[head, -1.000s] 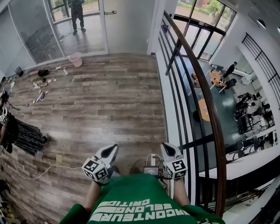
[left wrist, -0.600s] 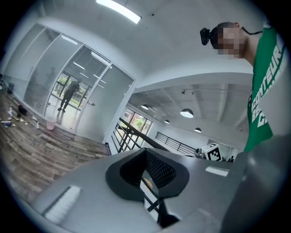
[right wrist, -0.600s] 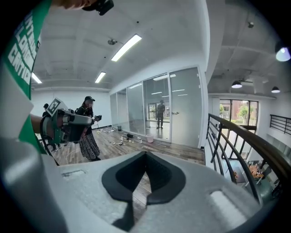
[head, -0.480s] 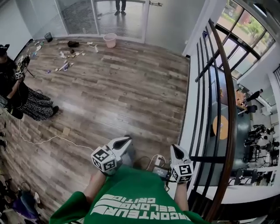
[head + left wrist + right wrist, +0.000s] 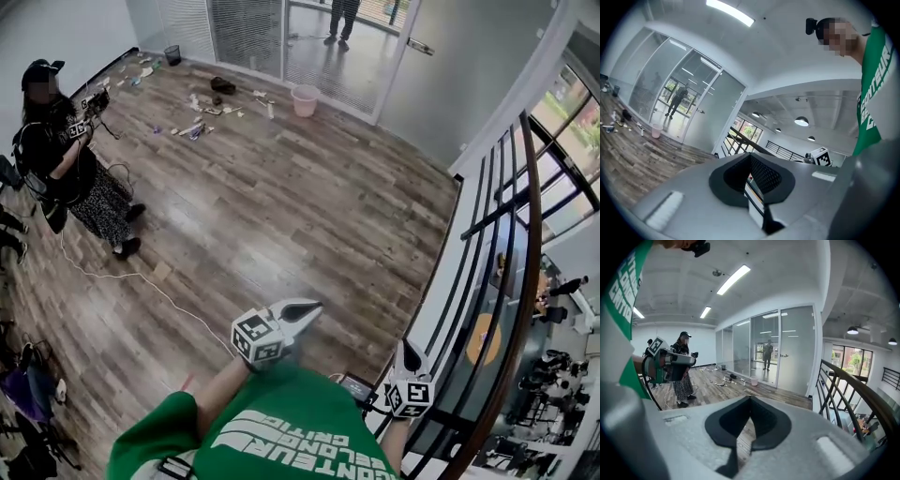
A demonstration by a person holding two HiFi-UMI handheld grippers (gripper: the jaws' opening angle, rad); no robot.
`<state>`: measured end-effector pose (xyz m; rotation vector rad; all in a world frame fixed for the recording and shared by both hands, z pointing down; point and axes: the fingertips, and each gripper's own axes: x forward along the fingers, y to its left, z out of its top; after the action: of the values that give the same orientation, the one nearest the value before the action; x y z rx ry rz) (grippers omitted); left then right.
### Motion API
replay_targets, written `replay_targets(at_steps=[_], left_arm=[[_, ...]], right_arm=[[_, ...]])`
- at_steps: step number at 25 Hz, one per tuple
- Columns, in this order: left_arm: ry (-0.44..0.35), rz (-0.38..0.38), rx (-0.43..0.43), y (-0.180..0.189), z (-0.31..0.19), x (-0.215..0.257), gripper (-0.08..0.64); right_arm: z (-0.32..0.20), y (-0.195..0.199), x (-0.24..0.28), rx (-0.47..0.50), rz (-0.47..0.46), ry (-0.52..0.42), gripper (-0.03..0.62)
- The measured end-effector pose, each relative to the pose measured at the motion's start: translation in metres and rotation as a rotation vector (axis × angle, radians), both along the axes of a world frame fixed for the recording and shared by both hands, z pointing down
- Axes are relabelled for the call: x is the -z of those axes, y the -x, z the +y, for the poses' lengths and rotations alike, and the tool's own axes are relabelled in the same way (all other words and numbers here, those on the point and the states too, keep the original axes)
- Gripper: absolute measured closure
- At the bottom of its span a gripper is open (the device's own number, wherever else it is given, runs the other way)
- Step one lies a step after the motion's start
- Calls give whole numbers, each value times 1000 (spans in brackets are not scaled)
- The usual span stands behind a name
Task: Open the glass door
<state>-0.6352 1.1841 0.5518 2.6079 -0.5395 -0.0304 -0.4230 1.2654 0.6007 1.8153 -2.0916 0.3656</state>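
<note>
With left claw (image 5: 307, 310) and right claw (image 5: 406, 352) closed on nothing, cross the floor (image 5: 281, 206) to the glass door (image 5: 450, 75), then part one around its handle (image 5: 419, 46).

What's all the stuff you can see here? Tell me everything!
Glass door: one, frosted grey, far end of room.
Bucket: one, pink, on the floor by the glass.
Bin: one, black, far left corner.
Litter: several bits, mixed colours, floor near the bucket.
Cable: one, white, on the floor at left.
Standing person: one, dark clothes, left side.
Person outside: one, dark clothes, beyond the glass.
Railing: one, dark, right side.
Shirt: one, green, wearer's own.
Left gripper: one, grey, jaws together, empty.
Right gripper: one, grey, jaws together, empty.
</note>
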Motion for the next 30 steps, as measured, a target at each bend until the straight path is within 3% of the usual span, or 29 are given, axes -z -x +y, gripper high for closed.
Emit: replay_targets(at_steps=[9, 16, 23, 30], left_arm=[[-16, 18, 45, 3, -99, 12, 543], [-10, 16, 29, 4, -134, 4, 543], [20, -12, 11, -25, -167, -7, 545], [10, -55, 24, -71, -235, -8, 543]], right_arm=[[-120, 8, 14, 83, -16, -7, 598], [-150, 9, 8, 70, -20, 23, 598], [-165, -34, -10, 5, -65, 66, 598], [-234, -88, -10, -5, -81, 32, 598]])
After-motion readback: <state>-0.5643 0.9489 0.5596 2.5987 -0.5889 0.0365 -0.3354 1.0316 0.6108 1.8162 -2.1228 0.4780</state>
